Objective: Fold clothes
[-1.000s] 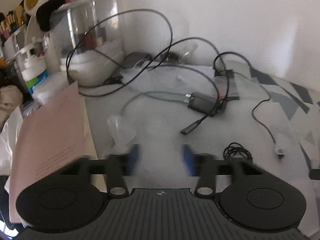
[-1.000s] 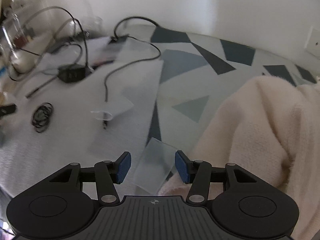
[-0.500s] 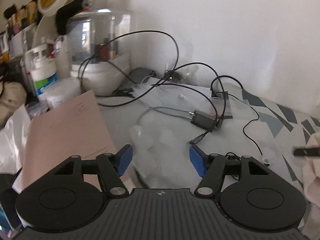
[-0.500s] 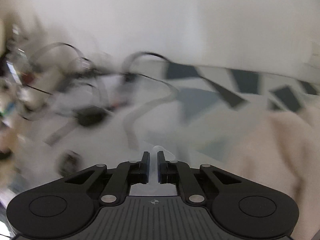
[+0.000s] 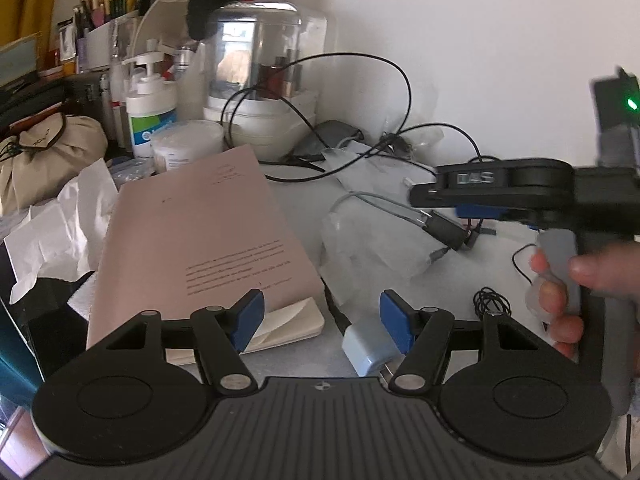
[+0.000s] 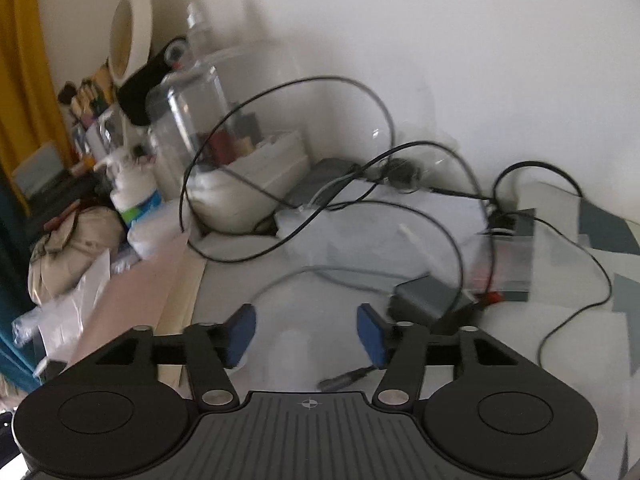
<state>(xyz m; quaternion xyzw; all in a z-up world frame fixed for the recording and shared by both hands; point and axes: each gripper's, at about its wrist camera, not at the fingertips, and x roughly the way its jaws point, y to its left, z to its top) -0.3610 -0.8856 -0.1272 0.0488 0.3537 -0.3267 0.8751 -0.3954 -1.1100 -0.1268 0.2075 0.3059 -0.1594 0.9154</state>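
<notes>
White wall behind, pale worktop (image 5: 298,216) crowded with small things in both views.

Left gripper (image 5: 322,316): two black fingers, wide apart, nothing between them, each tipped with one flat blue pad (image 5: 251,314). Just under the right-side pad, one small pale-blue charger block (image 5: 366,348), boxy with rounded edges, lying on the worktop. Beside the left-side pad, one pink notebook (image 5: 200,240), matte cover with a few lines of small print, cream page edges visible at its near corner. Between and beyond the pads, one clear crumpled plastic bag (image 5: 372,244).

Right gripper (image 6: 306,330): two blue pads also spread apart, gripping nothing, hanging over the worktop. Near its right finger, one dark boxy adapter (image 6: 428,296) with a grey cord. Same gripper seen side-on at the right of the left wrist view, handle wrapped by a hand (image 5: 560,292).

Farther out: several thin black cables (image 5: 400,92) in loose loops, one small coil of black wire (image 5: 492,302), one white pump bottle (image 5: 150,112) with a blue label, one clear domed container (image 5: 256,56) on a white base, one beige fabric pouch (image 5: 52,148), crumpled white paper (image 5: 60,224).

Clothes to fold: outside both views, place impossible to tell.
</notes>
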